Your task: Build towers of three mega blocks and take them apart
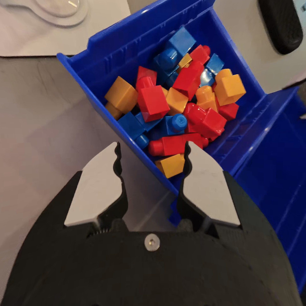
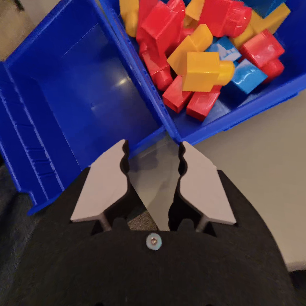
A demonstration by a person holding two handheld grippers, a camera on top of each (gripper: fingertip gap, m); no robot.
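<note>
Left gripper (image 1: 152, 146) hangs above the near wall of the full bin (image 1: 115, 48), fingers spread wide with nothing between them; one fingertip sits over the table (image 1: 41, 115) outside the wall, the other over the bin's inside corner. In that bin lies a loose heap of blocks (image 1: 175, 102) in red, yellow and blue, all on their sides or tilted, none stacked into a tower. A red block (image 1: 172, 146) lies flat just ahead of the fingertips, with a yellow block (image 1: 171, 165) beside it, against the wall. Right next door, touching side to side, is the second bin (image 1: 273, 190), showing only its blue floor and walls. At the top of the left wrist view, a clear plastic piece (image 1: 61, 13) rests on the table, and a dark object (image 1: 281, 24) sits in the far corner, too blurred to name, possibly a mouse. Over to the right gripper (image 2: 153, 143): also wide open and holding nothing, poised over the table just outside the point where the two bins' corners meet. From here the second bin (image 2: 74, 92) is on the left, the full bin (image 2: 248, 115) on the right, a yellow block (image 2: 203, 71) topping the heap (image 2: 198, 49).
</note>
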